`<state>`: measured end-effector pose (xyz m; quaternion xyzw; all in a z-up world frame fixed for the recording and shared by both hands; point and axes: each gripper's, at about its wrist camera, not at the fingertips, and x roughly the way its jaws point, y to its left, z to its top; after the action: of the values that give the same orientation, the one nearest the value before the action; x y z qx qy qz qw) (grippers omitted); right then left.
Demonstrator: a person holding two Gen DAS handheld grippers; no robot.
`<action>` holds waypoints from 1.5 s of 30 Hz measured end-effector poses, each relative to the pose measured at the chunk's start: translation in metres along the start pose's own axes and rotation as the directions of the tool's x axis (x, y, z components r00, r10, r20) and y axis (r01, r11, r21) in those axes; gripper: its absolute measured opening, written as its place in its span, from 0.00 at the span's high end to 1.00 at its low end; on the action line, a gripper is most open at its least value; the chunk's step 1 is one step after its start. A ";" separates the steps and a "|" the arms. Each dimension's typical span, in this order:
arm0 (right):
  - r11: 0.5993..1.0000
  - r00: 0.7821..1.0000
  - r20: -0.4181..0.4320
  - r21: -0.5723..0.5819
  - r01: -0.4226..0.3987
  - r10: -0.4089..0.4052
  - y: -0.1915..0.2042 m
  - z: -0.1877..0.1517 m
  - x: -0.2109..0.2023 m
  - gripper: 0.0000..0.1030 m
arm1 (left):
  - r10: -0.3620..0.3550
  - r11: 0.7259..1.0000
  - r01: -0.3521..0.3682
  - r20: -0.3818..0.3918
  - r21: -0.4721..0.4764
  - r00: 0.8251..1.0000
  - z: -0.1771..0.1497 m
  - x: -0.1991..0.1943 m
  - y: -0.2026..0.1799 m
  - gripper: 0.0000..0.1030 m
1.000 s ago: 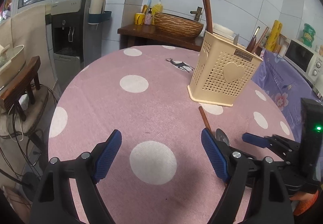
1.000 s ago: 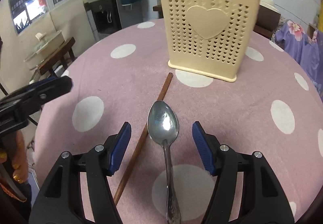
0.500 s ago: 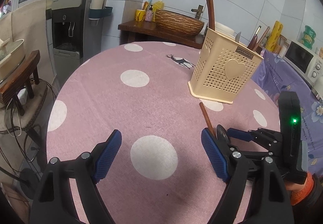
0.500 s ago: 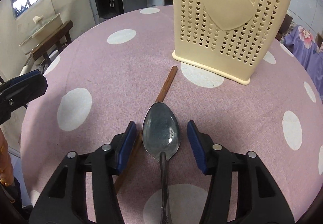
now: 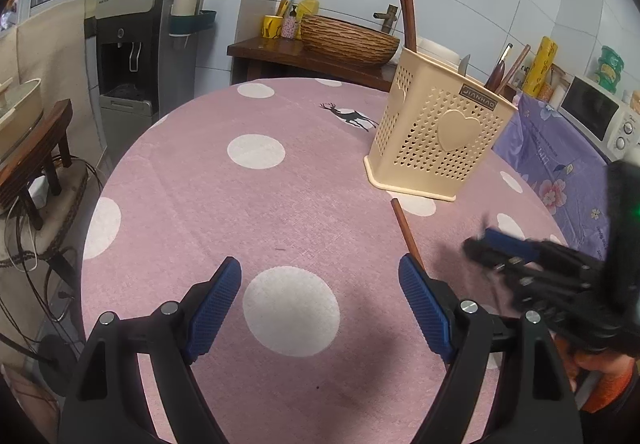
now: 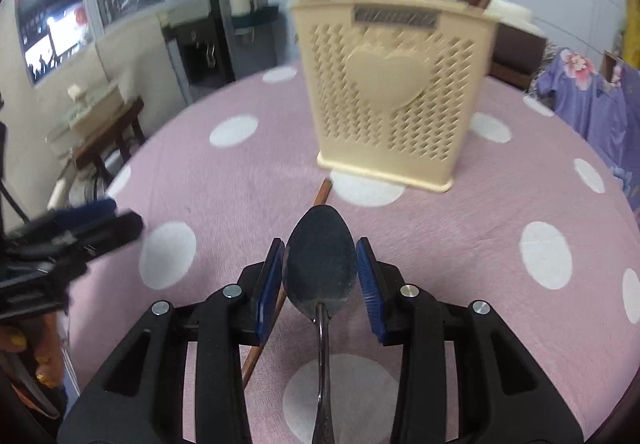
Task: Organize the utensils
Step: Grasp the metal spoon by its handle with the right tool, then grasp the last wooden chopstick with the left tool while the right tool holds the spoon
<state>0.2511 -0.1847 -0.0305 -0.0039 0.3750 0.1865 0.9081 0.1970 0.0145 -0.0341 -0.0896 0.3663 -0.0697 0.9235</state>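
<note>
My right gripper is shut on the bowl of a metal spoon, held off the pink dotted tablecloth. A brown chopstick lies on the cloth under and left of the spoon; it also shows in the left wrist view. The cream perforated utensil holder stands upright ahead, with several utensils in it; it also shows in the left wrist view. My left gripper is open and empty above the cloth. The right gripper shows blurred at the right of the left wrist view.
A purple flowered cloth and a microwave are to the right of the table. A water dispenser and a wooden stool stand to the left. A wooden counter with a woven basket is behind the table.
My right gripper has closed on the spoon's bowl and lifted it off the cloth, tilting up toward the holder. My left gripper stays open and has hardly moved.
</note>
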 end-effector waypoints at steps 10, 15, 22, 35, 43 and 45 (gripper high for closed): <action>0.996 0.985 0.170 0.089 0.019 -0.034 -0.021 -0.005 -0.073 0.64 | -0.035 0.997 0.037 -0.030 0.073 0.999 -0.002 0.013 -0.034 0.23; 0.991 0.979 0.199 0.131 0.020 -0.046 -0.031 -0.009 -0.085 0.64 | -0.057 0.990 0.069 -0.095 0.125 0.994 0.002 0.030 -0.052 0.37; 0.987 0.964 0.251 0.149 0.055 -0.091 -0.034 -0.013 -0.099 0.64 | -0.032 0.978 0.072 -0.198 0.195 0.980 0.014 0.075 -0.084 0.60; 0.985 0.958 0.268 0.163 0.058 -0.101 -0.039 -0.019 -0.109 0.64 | 0.096 0.978 -0.054 -0.202 0.204 0.975 0.027 0.123 -0.101 0.91; 0.983 0.959 0.261 0.174 0.063 -0.107 -0.040 -0.018 -0.106 0.64 | 0.072 0.982 -0.037 -0.184 0.186 0.980 0.034 0.120 -0.104 0.93; 0.983 0.959 0.261 0.173 0.067 -0.111 -0.040 -0.018 -0.106 0.64 | 0.050 0.984 -0.024 -0.146 0.176 0.988 0.039 0.106 -0.103 0.93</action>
<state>0.1839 -0.2599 0.0238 0.0788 0.2613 0.1130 0.9554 0.2941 -0.1020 -0.0543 0.0034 0.4290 -0.0908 0.8987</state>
